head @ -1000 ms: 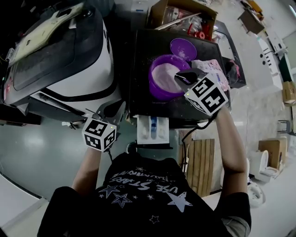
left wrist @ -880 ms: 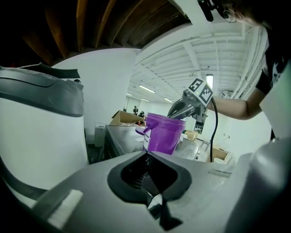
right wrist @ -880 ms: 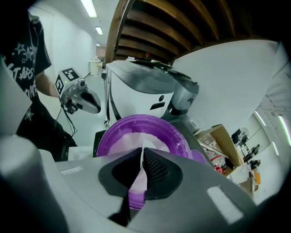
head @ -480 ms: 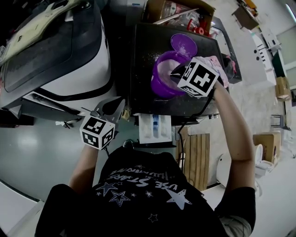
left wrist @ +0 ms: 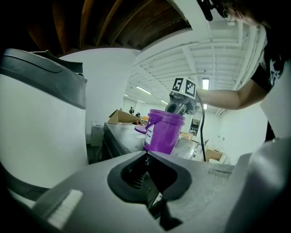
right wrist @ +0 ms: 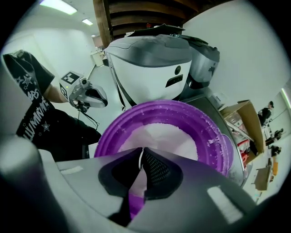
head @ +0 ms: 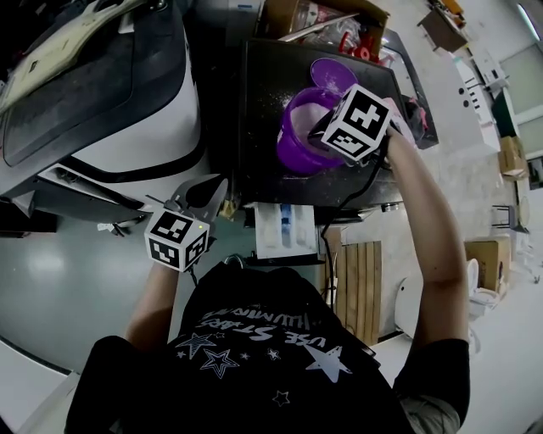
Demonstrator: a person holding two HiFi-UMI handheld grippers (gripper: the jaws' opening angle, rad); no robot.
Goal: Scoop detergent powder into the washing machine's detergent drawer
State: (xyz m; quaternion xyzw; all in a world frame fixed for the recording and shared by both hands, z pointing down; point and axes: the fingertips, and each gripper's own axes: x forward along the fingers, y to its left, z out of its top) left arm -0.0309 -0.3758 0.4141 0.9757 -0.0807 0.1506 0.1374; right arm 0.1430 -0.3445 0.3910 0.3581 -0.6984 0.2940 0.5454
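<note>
A purple bucket (head: pixel 294 140) of white detergent powder (right wrist: pixel 166 134) stands on the black washing machine top (head: pixel 254 110). My right gripper (right wrist: pixel 142 157) hangs just over the bucket's near rim, pointing into it. Its jaws are shut on a thin white strip, seemingly the scoop's handle; the scoop's bowl is hidden. The white detergent drawer (head: pixel 284 230) stands pulled out at the machine's front edge, below the bucket. My left gripper (head: pixel 206 193) is shut and empty, held left of the drawer in front of the neighbouring machine. In the left gripper view the bucket (left wrist: pixel 163 129) shows ahead.
The bucket's purple lid (head: pixel 335 75) lies behind it. A pink cloth (head: pixel 405 127) sits at the top's right side. A white and grey top-loading machine (head: pixel 110 102) stands to the left. An open cardboard box (head: pixel 327 21) is at the back. A wooden pallet (head: pixel 361 292) lies on the floor.
My right gripper has moved farther away and up over the bucket's rim. My left gripper has stayed about where it was.
</note>
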